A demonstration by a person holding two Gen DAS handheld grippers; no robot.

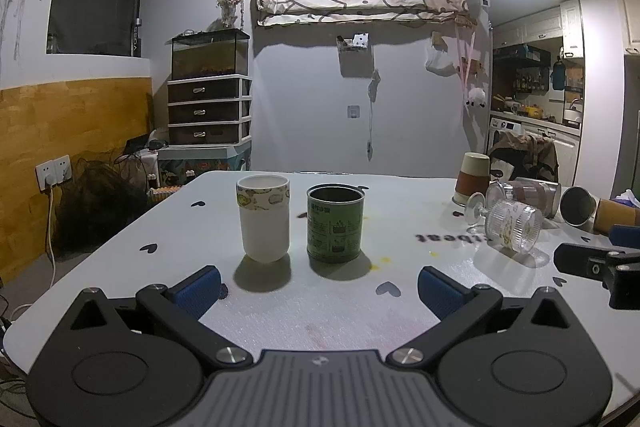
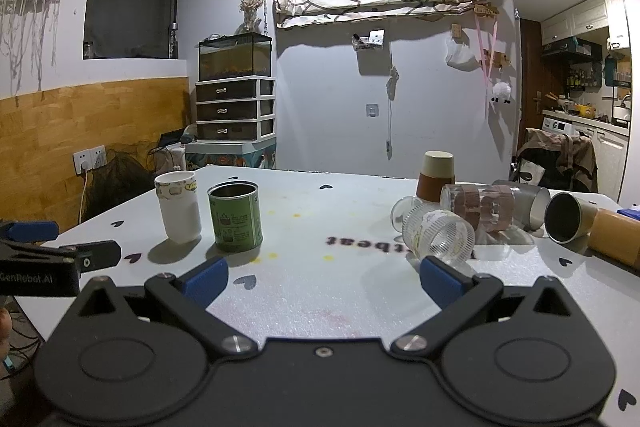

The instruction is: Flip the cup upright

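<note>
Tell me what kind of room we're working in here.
Most likely a lived-in apartment, a dining area beside a kitchen: a white heart-print table, a glass fish tank on a white three-drawer plastic unit, and a white front-loading washing machine under kitchen cabinets.

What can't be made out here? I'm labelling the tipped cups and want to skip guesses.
- Brown-banded glass: right wrist view, lower part hidden behind the ribbed glass.
- Tan cup: left wrist view, cut off by the frame edge.
- Table print: both views, partly covered by the ribbed glass.
</note>
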